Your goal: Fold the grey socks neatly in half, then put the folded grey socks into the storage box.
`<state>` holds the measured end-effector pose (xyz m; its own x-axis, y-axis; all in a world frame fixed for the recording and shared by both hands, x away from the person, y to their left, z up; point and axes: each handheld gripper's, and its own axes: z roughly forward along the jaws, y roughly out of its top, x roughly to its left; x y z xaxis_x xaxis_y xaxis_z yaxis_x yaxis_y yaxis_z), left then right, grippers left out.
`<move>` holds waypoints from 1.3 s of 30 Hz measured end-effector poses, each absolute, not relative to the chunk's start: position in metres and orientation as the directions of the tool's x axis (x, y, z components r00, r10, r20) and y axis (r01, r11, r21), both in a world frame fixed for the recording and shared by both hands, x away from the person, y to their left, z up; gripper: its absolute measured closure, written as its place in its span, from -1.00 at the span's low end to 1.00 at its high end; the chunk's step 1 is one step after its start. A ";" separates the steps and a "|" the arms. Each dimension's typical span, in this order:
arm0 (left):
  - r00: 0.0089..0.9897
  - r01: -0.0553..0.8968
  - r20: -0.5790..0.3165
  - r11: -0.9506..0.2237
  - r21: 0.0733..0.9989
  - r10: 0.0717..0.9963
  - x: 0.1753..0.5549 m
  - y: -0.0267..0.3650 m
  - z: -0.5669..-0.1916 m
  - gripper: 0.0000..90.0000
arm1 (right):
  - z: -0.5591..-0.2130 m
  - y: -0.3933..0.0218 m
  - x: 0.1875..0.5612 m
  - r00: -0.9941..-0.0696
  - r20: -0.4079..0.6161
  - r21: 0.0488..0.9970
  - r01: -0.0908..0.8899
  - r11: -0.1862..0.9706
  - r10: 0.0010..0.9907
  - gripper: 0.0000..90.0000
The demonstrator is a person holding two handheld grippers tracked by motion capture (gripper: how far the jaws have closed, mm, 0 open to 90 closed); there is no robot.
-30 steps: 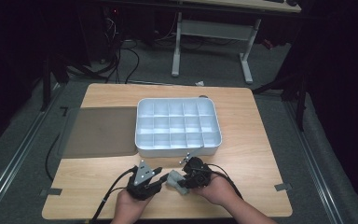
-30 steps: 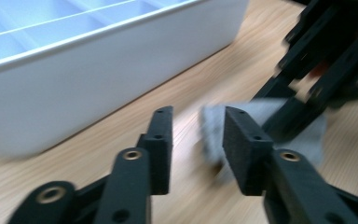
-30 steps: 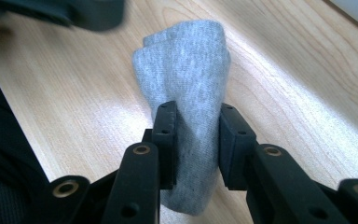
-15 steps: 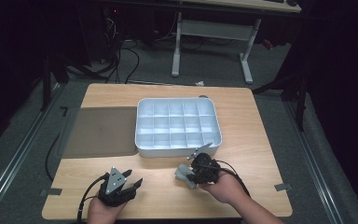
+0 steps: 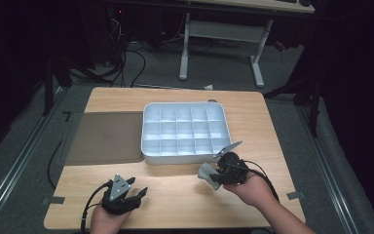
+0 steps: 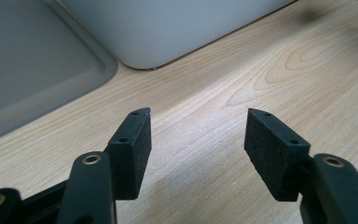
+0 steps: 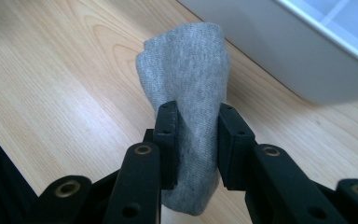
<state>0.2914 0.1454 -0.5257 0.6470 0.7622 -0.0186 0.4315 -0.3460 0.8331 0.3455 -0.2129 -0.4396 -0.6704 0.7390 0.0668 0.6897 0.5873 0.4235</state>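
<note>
The right gripper is pinching the folded grey cloth alone now, lifted closer to the white divided tray's front wall. The left gripper has let go and shifted toward the table's front-left corner; its jaws have just been opening, spread with nothing between them.

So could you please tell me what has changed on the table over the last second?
The left tool let go of the grey cloth and moved off to the left; its jaws have just been opening, with nothing between them. The right tool carried the cloth right, toward the tray. Tray and lid stayed put.
</note>
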 end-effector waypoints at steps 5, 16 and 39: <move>0.644 0.436 -0.027 -0.338 0.834 0.764 0.294 0.146 -0.526 -0.09 | -0.435 -0.227 0.346 -0.649 0.057 0.420 0.705 0.572 0.758 0.63; 0.649 0.439 -0.042 -0.328 0.837 0.760 0.295 0.147 -0.526 -0.09 | -0.420 -0.246 0.346 -0.620 0.047 0.430 0.720 0.544 0.783 0.63; 0.671 0.418 -0.031 -0.343 0.841 0.741 0.292 0.142 -0.524 -0.10 | -0.375 -0.248 0.375 -0.581 -0.020 0.443 0.725 0.528 0.814 0.63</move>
<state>0.2915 0.1423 -0.5243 0.6705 0.7413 -0.0310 0.4182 -0.3431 0.8411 0.3747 -0.2481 -0.3745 -0.5806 0.8140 -0.0198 0.7248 0.5277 0.4430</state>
